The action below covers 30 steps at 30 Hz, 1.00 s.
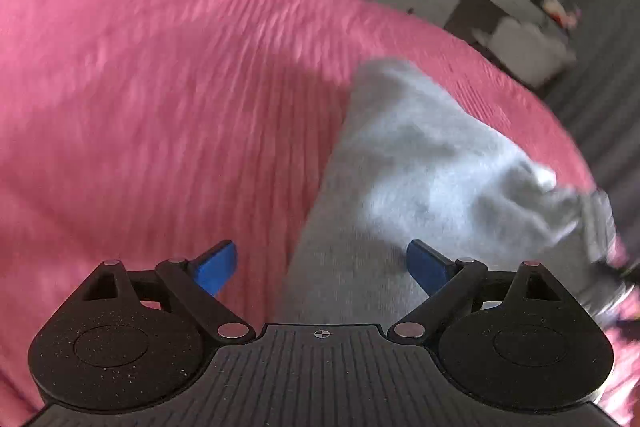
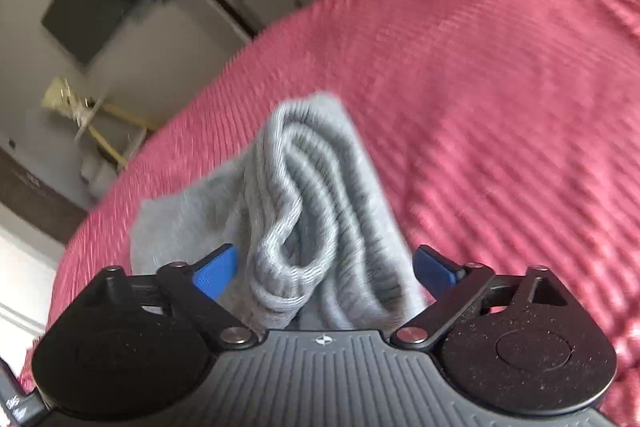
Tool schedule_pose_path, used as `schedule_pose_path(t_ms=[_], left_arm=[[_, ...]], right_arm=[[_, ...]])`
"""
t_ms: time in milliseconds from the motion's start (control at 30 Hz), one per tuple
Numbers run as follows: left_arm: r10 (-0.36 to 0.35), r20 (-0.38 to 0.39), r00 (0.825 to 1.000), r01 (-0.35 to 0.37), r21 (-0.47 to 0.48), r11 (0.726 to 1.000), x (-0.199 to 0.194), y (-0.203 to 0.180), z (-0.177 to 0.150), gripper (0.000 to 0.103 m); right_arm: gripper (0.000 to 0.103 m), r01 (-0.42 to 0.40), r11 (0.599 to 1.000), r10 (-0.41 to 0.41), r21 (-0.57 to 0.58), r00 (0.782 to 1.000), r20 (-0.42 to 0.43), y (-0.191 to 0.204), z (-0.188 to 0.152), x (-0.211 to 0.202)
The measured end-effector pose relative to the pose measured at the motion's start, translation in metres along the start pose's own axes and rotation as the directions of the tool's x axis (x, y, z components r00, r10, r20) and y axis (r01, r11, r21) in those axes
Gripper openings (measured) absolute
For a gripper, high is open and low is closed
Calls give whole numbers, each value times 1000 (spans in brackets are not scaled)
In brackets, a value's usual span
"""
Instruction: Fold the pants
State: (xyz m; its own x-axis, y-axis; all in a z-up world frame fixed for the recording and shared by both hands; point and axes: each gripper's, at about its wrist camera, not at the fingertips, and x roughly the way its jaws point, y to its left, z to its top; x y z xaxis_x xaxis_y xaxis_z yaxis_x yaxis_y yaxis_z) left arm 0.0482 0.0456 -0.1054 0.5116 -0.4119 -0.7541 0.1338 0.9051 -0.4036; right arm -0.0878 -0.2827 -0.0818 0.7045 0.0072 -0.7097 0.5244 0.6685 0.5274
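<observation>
Grey sweatpants (image 1: 404, 163) lay lengthwise ahead of left gripper (image 1: 322, 269), jaws apart, empty. Ribbed waistband (image 2: 296, 211) bunched between right gripper (image 2: 324, 271) jaws, spread, unclamped; nearer.

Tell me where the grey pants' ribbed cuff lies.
In the right wrist view the grey pants' ribbed cuff lies bunched on the pink ribbed bedspread, between the open right hand-held gripper's blue fingers.

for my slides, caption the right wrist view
Open right gripper poised over the bunched ribbed cuff of grey pants on a pink bedspread.
</observation>
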Motion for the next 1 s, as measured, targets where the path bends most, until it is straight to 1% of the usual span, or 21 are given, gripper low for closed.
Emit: schedule_pose_path(t_ms=[33,100,133,167,200,233,267,300,367,467,500,533,567,600,633,700,800,867,933,967,1000], left_arm=[[-34,-26,999,33,-51,998,5,7,2,94],[-54,-53,997,49,-77,996,11,10,2,94],[-59,-51,997,56,-58,997,13,9,0,94],[-56,-45,997,55,-29,998,14,7,1,94],[-49,-40,998,49,-5,999,11,1,-5,93],[-45,-35,998,46,18,999,10,-1,-5,92],[-45,-31,999,46,32,998,9,-5,-8,89],[-47,-25,999,48,40,998,7,-11,-10,84],[-72,-7,997,73,56,996,5,-17,-11,81],[-54,20,998,52,100,994,2,-20,-12,83],[-27,21,999,24,119,993,4,-22,-13,85],[-5,18,1000,2,138,990,5,-23,-15,87],[-5,10,1000,4,148,989,6,-23,-16,89],[-7,7,1000,6,146,989,6,-24,-16,89],[9,13,1000,-11,144,990,5,-25,-15,89],[12,44,999,-18,145,989,-1,-26,-14,87],[-8,97,995,-5,139,990,-11,-27,-14,88],[-22,94,995,8,141,990,-11,-28,-15,88],[0,61,998,-10,163,987,-5,-31,-17,88],[20,46,999,-28,176,984,-2,-33,-19,88],[42,36,998,-48,190,981,2,-34,-21,88]], right_arm=[[87,4,1000,-4,0,1000,-16,2,1,7],[75,51,999,-51,-19,998,-26,6,2,21],[72,68,997,-68,-19,997,-20,8,2,24],[60,68,997,-68,-28,998,-7,11,2,25],[54,58,997,-57,-46,998,10,17,3,23],[52,50,997,-49,-59,999,19,23,5,21],[46,26,997,-24,-77,999,29,31,7,18],[44,-24,995,28,-100,999,39,37,10,12],[43,-95,989,103,-111,992,73,46,17,1],[43,-214,973,226,-89,961,160,33,15,-14],[45,-219,973,229,-74,957,175,22,12,-13],[49,-160,985,170,-72,970,175,14,9,-8],[60,-24,996,38,-86,986,160,8,6,2],[86,118,988,-104,-102,985,134,4,2,12],[93,205,974,-192,-99,973,130,-1,-1,16],[93,138,990,-130,-28,975,180,-7,-3,-2],[93,98,995,-85,-36,961,265,3,-3,-29],[93,-2,997,21,-71,962,272,13,-2,-38],[93,-146,986,163,-84,953,254,17,-4,-39],[87,-188,978,204,-87,947,246,18,-6,-37],[67,-204,974,221,-95,948,230,19,-9,-32]])
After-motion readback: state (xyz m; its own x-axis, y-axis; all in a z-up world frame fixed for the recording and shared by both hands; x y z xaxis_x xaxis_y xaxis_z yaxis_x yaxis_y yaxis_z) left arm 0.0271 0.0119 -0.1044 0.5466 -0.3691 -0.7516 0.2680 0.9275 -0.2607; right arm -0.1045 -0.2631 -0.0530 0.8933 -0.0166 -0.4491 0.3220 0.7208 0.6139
